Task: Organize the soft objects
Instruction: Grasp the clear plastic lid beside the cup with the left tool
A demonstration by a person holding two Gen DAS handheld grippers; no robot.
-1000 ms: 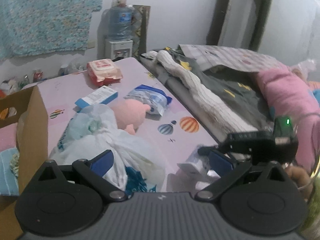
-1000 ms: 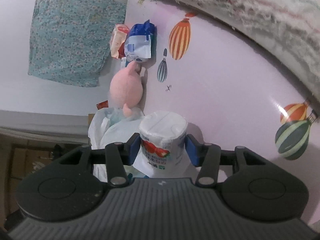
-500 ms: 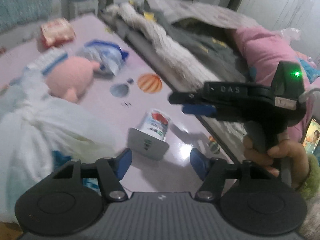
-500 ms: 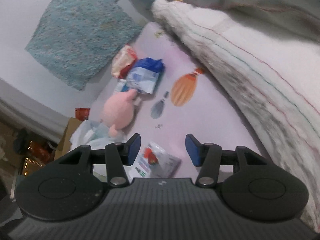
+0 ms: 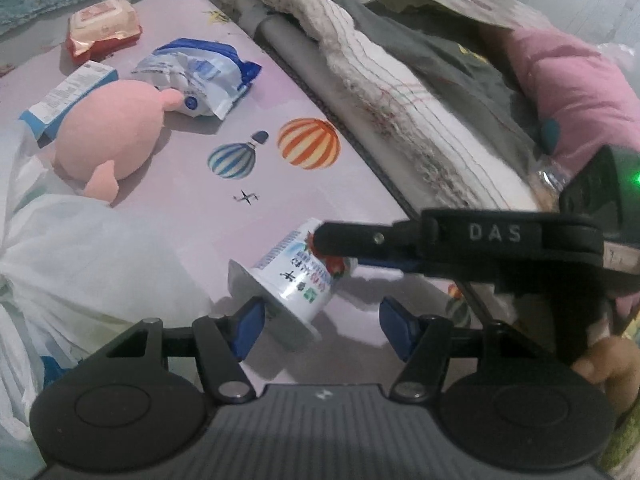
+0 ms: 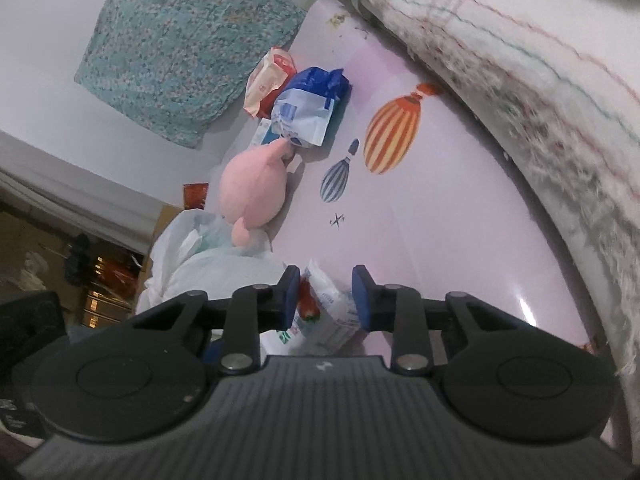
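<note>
A white yogurt cup (image 5: 294, 276) with a strawberry label lies on its side on the pink table (image 5: 248, 168). My left gripper (image 5: 320, 322) is open, its left pad beside the cup's rim. My right gripper (image 6: 326, 298) is open just above the cup (image 6: 326, 318), fingers either side of it; it shows from the side in the left wrist view (image 5: 340, 240). A pink plush toy (image 5: 108, 132) lies further back, also in the right wrist view (image 6: 254, 192). A white plastic bag (image 5: 60, 248) sits at the left.
A blue-white soft pack (image 5: 200, 76), a blue-white box (image 5: 66, 98) and a red wipes pack (image 5: 104, 28) lie at the table's far end. A bed with a striped blanket (image 5: 384, 88), grey cloth and a pink pillow (image 5: 576, 84) runs along the table's right edge.
My right gripper let go of the yogurt cup, which now lies tipped on the table, and has come back down over it. My left gripper has moved in close to the cup.
</note>
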